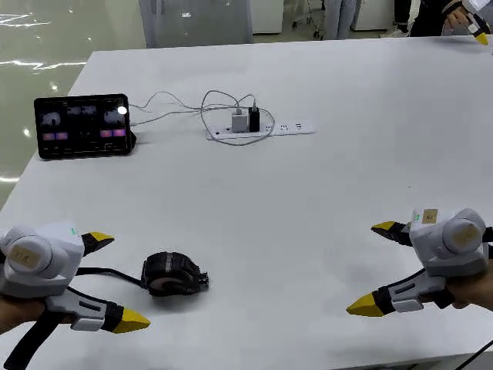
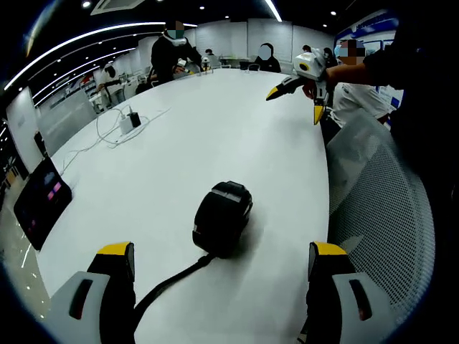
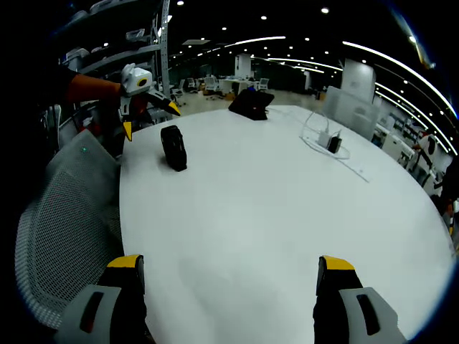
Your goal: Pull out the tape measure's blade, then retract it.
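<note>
Lying on the white table (image 1: 308, 193), the black tape measure (image 1: 173, 274) is sitting just ahead of the left tool (image 1: 123, 281), whose jaws are standing spread wide and not touching it. A black strap is trailing from the tape measure toward that tool. The right tool (image 1: 363, 268) is hovering well apart from the tape measure, jaws likewise spread. Beyond the tape measure, a tablet (image 1: 83, 126) and a power strip (image 1: 266, 129) are resting.

Head view: the left tool (image 1: 125, 280) is cut off at the lower left corner, the right tool (image 1: 363, 268) at the right edge. The tablet (image 1: 82, 126) screen is too small to read. Any blade tip on the tape measure (image 1: 171, 274) is too small to make out.
</note>
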Available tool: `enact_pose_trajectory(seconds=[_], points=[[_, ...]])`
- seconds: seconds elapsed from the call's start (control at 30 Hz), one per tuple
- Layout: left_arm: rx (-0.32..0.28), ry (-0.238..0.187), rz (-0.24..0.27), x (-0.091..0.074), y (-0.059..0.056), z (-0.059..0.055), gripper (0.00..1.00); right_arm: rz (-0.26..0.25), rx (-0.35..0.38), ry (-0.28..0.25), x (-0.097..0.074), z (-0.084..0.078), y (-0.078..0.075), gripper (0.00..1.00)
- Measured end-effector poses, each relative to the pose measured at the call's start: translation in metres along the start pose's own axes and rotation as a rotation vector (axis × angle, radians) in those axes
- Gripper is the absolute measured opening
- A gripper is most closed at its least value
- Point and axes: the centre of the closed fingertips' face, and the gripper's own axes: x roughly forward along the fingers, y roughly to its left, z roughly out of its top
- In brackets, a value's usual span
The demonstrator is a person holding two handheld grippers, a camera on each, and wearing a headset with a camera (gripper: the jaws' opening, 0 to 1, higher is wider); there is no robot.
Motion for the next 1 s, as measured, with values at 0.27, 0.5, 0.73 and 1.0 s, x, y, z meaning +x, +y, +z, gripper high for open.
enact_pose_trajectory(seconds=[0.27,0.5,0.73,1.0], points=[[0.081,0.051,-0.016,0.011,0.008,0.003,0.99,0.02,-0.034,-0.001,0.007,0.004,0.001,0.99],[0.129,0.07,-0.052,0.019,0.008,0.009,0.99,0.057,-0.017,-0.031,0.015,0.015,0.001,0.99],[0.18,0.1,-0.09,0.03,0.003,0.014,0.96,0.069,-0.053,-0.036,0.023,0.024,0.0,0.99],[0.238,0.132,-0.135,0.04,-0.005,0.021,0.9,0.11,-0.114,-0.026,0.037,0.035,0.009,0.99]])
